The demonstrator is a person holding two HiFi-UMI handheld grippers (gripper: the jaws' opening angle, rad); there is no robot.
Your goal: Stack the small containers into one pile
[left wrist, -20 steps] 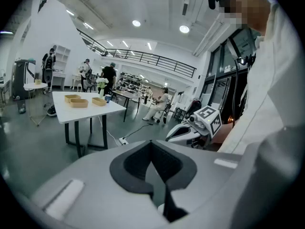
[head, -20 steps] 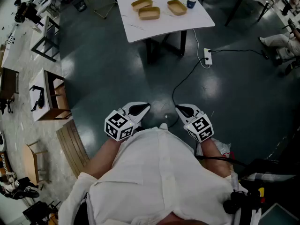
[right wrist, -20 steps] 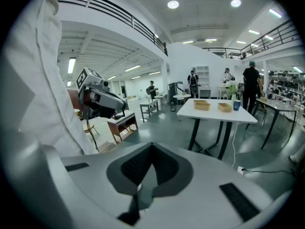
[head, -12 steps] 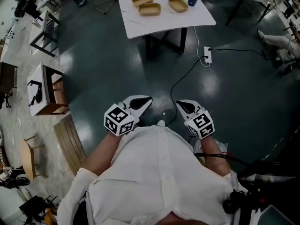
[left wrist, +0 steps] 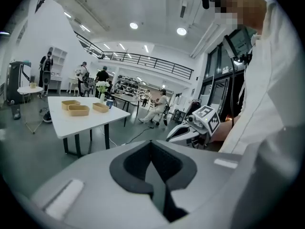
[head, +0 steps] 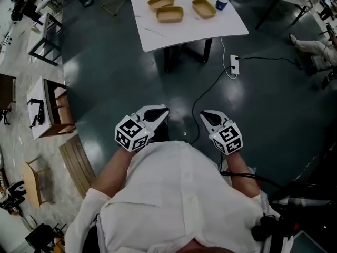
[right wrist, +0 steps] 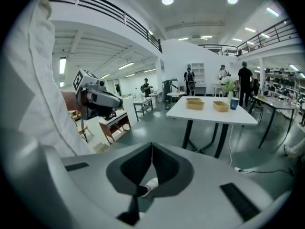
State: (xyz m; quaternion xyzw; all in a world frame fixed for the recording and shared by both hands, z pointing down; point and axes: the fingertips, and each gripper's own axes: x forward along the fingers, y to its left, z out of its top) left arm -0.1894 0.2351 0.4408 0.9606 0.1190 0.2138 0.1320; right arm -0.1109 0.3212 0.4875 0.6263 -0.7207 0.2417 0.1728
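Standing well short of the table (head: 184,33), the person holds left claw (head: 156,114) and right claw (head: 207,117) pressed together, empty. Three containers (head: 170,14) sit unstacked on the table. A cable (head: 202,95) crossing the floor before the table could trip the approach.

The floor (head: 116,73) is dark and glossy, throwing back pale glare. At twelve o'clock in the head view the table (head: 184,31) has a smooth white top with faint veining. The three containers (head: 169,15) on it are tan and matt. The left gripper (head: 160,113) and right gripper (head: 206,115) have smooth white plastic shells, with matt black, finely textured pads (left wrist: 136,163). The shirt (head: 179,194) is creased white cloth. At eight o'clock a slatted board (head: 79,162) looks like bare wood
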